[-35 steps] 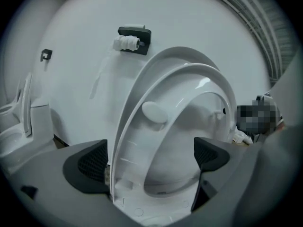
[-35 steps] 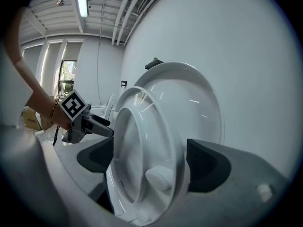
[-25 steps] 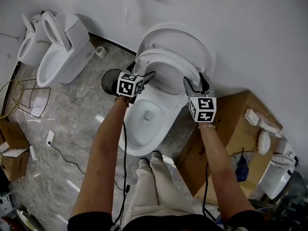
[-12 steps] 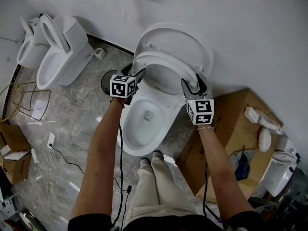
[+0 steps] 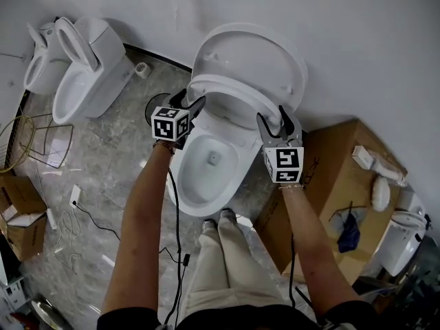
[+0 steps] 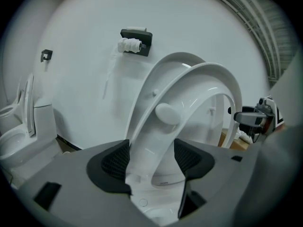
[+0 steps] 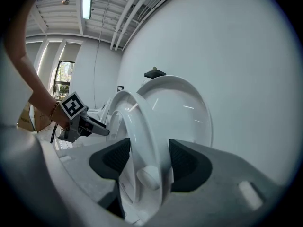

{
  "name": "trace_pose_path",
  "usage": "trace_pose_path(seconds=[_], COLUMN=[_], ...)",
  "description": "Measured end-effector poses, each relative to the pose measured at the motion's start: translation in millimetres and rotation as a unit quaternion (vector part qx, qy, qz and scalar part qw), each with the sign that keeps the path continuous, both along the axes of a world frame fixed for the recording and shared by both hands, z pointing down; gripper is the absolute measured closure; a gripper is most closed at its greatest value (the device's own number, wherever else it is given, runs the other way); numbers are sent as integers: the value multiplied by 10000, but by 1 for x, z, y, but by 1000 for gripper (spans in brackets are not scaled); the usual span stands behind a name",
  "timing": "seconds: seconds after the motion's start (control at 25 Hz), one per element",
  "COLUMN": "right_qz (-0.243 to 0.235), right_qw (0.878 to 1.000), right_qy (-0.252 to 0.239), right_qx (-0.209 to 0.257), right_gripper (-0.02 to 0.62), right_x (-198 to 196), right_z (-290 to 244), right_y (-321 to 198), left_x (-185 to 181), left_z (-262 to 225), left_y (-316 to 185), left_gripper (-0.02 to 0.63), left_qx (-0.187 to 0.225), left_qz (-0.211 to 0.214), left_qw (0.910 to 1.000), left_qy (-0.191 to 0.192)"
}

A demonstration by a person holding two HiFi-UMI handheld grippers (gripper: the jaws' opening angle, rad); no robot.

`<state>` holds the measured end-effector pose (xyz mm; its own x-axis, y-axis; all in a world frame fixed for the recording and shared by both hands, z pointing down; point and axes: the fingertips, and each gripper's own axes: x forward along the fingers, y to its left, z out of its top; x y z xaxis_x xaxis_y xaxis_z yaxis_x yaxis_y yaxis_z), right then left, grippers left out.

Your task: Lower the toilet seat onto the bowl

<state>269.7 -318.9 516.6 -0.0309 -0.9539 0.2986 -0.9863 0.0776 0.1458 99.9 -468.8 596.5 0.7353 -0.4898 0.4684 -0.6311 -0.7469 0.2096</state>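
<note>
**Two grippers clamped on a half-raised toilet seat**

Both tools hold the same glossy white plastic seat, an oval ring that stands tilted above the bowl, hinged at the bowl's back. The left gripper has just been closing. The ring's left arm now sits between its ribbed black pads, pressed by them. The right gripper is closed on the ring's right arm in the same way. A round white bumper on the seat's underside shows just in front of its pads.

Behind the seat, the smooth, domed lid leans back against the plain white wall. The bowl is shiny white porcelain, egg-shaped, on a grey marbled floor.

To the bowl's right, touching it, is an open brown cardboard box. To its left a dark round thing is partly hidden by the left gripper. Further left of the bowl stand two more white toilets, a roll of tape, a thin gold wire frame and a loose black cable. On the wall above the bowl is a black bracket with a white roll.

Each gripper's cube bears black-and-white square markers. A small print on the porcelain is too small to read.
</note>
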Motion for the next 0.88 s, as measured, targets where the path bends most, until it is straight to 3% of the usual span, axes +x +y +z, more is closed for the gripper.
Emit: trace_pose_path(seconds=[0.88], right_qz=[-161], right_qw=[9992], right_qy=[115], right_qx=[355], right_gripper=[333], right_x=[-58], right_z=[5], right_y=[58], left_x=[-46], left_z=[10], left_y=[48], left_gripper=[314], left_qx=[-35], left_qz=[-250], left_qw=[9973], left_qy=[689])
